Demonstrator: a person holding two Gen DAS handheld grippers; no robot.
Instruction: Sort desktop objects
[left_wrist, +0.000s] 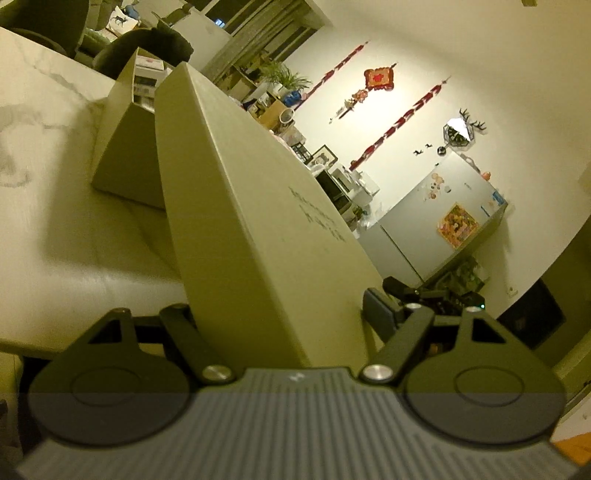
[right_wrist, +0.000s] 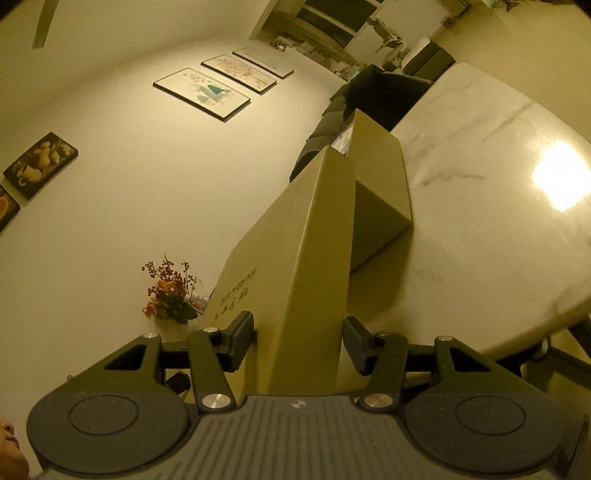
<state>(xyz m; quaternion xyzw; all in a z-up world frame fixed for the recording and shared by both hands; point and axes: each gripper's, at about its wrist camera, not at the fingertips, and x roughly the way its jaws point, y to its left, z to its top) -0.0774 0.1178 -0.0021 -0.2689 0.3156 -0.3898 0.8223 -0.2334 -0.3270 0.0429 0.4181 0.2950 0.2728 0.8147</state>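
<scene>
My left gripper (left_wrist: 280, 317) and right gripper (right_wrist: 299, 343) each clamp the box lid (left_wrist: 236, 192) (printed face up). Its long axis runs away from my fingers toward the open box (left_wrist: 127, 147) beyond.

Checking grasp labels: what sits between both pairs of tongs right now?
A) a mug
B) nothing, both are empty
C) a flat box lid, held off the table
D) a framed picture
C: the box lid runs between the left tongs and the right tongs, tilted above the open box on the marble table.
</scene>
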